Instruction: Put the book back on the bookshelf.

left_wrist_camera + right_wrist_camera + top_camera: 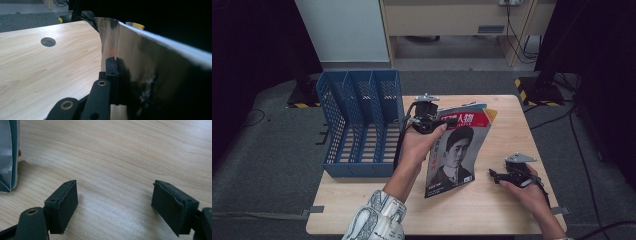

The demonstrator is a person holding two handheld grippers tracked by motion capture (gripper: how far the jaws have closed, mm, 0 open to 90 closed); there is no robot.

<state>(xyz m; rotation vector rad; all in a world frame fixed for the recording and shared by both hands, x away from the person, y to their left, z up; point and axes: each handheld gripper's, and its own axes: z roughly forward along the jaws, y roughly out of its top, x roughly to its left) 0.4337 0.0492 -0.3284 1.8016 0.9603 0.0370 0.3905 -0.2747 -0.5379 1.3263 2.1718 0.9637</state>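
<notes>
A magazine with a portrait cover and a red title band stands tilted on its lower edge on the wooden table. My left gripper is shut on its upper left edge. In the left gripper view the glossy cover bends against the black jaw pad. My right gripper rests low on the table to the magazine's right, apart from it. Its jaws stand wide open with bare wood between them. The magazine's corner shows at the left edge of the right gripper view.
A blue plastic file rack with three slots lies on the table's left part, beside the left hand. A round cable hole is in the tabletop. Black stands and cables sit on the floor beyond the far right corner.
</notes>
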